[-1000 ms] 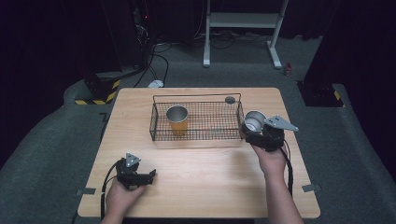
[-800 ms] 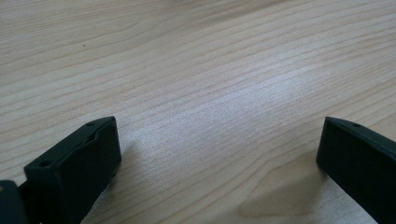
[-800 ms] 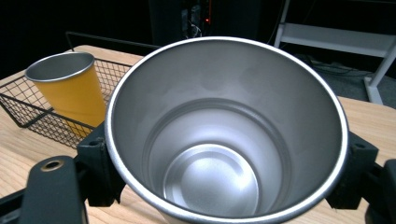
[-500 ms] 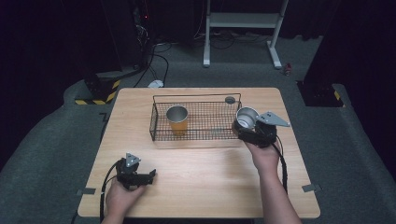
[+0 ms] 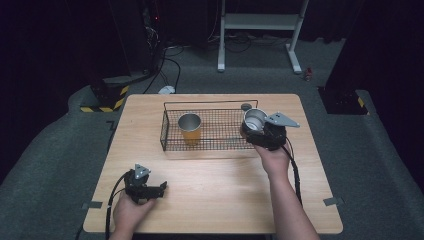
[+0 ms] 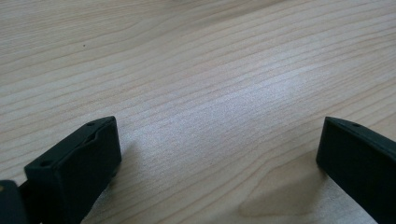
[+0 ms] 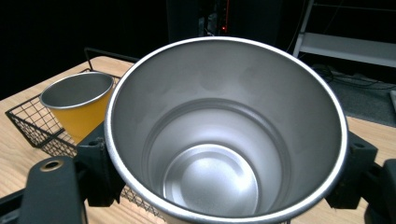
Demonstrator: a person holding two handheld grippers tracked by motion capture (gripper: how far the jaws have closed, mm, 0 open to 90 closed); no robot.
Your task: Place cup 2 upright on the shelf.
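The right gripper (image 5: 261, 129), jaws clenched on the empty silver metal cup (image 5: 254, 119), has carried it leftward over the black wire basket's (image 5: 170, 131) right end, likely to set it beside the orange cup (image 5: 190, 128), while the left gripper (image 5: 150, 189) rests released near the bench's (image 5: 220, 200) near-left corner.

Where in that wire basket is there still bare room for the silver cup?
The wire basket is free between the orange cup, near its left end, and the right tongs holding the silver cup at its right end. The table between both hands is bare too.
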